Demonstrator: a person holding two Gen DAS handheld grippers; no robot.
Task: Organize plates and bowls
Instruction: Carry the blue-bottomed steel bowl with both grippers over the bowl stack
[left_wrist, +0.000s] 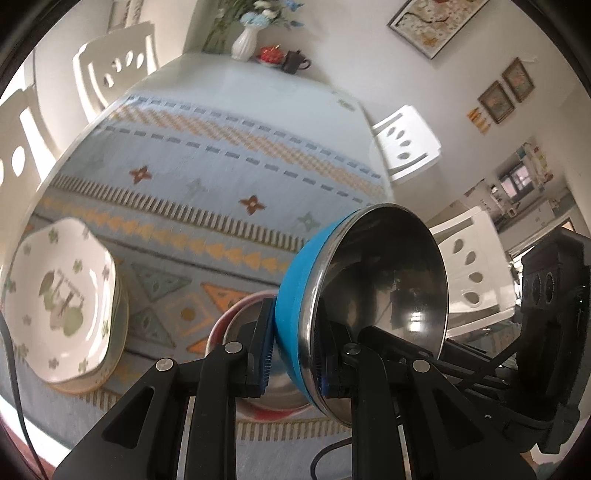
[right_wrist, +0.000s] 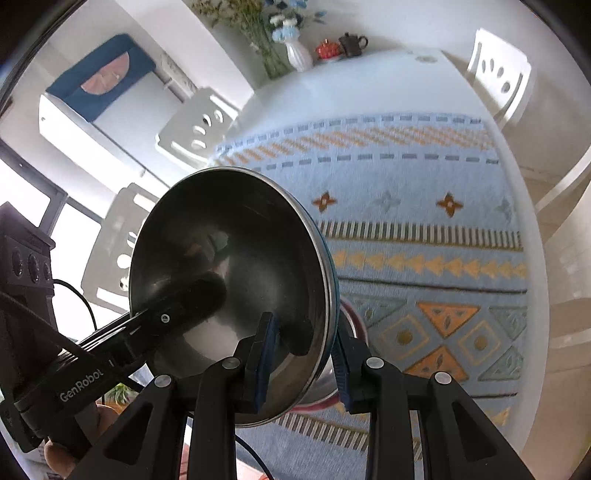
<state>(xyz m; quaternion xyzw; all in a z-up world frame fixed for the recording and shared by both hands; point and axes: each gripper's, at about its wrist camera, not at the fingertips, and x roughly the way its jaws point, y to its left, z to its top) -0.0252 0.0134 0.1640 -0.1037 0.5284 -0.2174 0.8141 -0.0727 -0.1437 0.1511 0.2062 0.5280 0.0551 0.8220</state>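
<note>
A blue bowl with a steel inside (left_wrist: 373, 295) is held tilted on its side above the table. My left gripper (left_wrist: 295, 362) is shut on its rim, one finger inside, one on the blue outside. My right gripper (right_wrist: 303, 365) is shut on the opposite rim of the same bowl (right_wrist: 229, 266). Under it a red-rimmed steel bowl (left_wrist: 229, 325) sits on the cloth; its edge shows in the right wrist view (right_wrist: 351, 317). A stack of white floral plates (left_wrist: 62, 295) lies at the left.
A blue patterned cloth (left_wrist: 221, 177) covers the white table. A white vase (left_wrist: 245, 42), a red dish and a dark teapot (left_wrist: 293, 61) stand at the far end. White chairs (left_wrist: 406, 144) surround the table.
</note>
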